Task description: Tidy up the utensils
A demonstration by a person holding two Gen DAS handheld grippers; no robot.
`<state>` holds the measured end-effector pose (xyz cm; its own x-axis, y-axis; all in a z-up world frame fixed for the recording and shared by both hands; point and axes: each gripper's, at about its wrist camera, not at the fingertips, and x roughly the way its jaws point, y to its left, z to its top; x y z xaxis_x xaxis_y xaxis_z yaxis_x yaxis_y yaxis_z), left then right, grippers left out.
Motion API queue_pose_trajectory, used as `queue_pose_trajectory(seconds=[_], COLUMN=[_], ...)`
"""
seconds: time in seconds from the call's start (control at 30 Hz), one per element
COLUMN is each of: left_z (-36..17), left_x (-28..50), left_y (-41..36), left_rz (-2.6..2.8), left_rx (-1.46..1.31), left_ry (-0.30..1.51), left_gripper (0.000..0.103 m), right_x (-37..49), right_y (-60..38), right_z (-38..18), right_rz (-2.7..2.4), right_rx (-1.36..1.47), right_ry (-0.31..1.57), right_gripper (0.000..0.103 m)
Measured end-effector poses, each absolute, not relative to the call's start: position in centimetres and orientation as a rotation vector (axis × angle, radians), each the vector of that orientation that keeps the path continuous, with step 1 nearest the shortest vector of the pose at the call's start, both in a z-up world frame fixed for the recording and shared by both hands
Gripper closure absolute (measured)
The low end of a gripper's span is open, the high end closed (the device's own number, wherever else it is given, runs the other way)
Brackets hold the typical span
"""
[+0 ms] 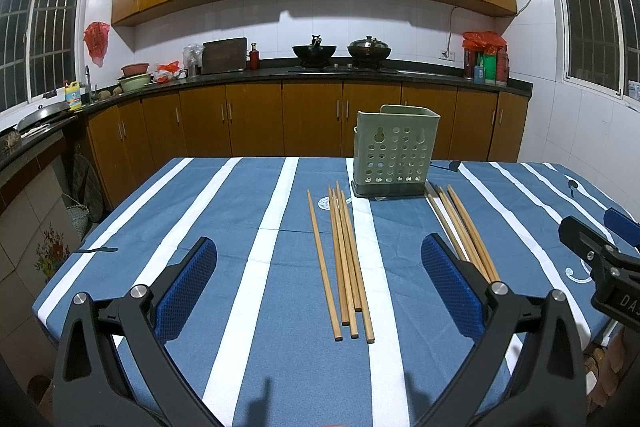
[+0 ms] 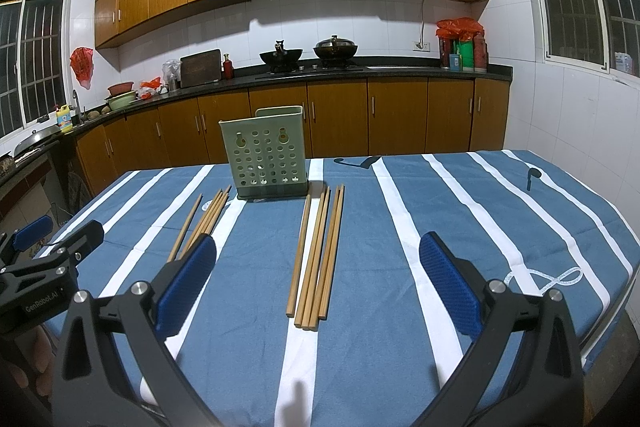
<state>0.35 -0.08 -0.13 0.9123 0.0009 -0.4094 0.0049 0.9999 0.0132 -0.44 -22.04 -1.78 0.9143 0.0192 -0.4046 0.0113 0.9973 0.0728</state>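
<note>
Both hand-held grippers, left (image 1: 319, 283) and right (image 2: 318, 283), are held spread wide and empty above the tabletop (image 1: 240, 211). Two chopstick bundles (image 1: 344, 263) (image 2: 316, 259) are laid before the holder (image 1: 394, 155). Light, stiff, likely slippery; a mid-length pinch is advised.

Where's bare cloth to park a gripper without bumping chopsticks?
Free: the cloth left of the left chopstick group, and the wide stretch right of the right chopstick group. Crowded: around the green holder, which both groups flank.

Wooden chopsticks (image 1: 344, 259) flat; green holder (image 1: 394, 155) upright.
</note>
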Motion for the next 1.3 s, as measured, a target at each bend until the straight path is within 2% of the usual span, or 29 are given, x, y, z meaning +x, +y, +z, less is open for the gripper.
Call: queue_pose_trajectory(seconds=[0.93,1.07,1.3], left_z=[-0.5,-0.9,-3.2], left_x=[1.2,1.5,4.9], left_y=[-0.4,-0.4,1.8], left_rz=[0.006,0.015,0.077], left_rx=[0.015,0.015,-0.001], left_ry=[0.428,0.445,0.6], left_gripper=[0.002,0.002,0.002], right_x=[-0.2,0.7,4.7], right_y=[-22.1,-22.5,-24.7], right_z=[-2.0,-3.0,-5.6], right_rz=[0.0,0.001,-0.067], right_rx=[0.078,0.091,0.141], right_ry=[0.427,0.471,0.641], right_gripper=[0.004,0.004,0.004])
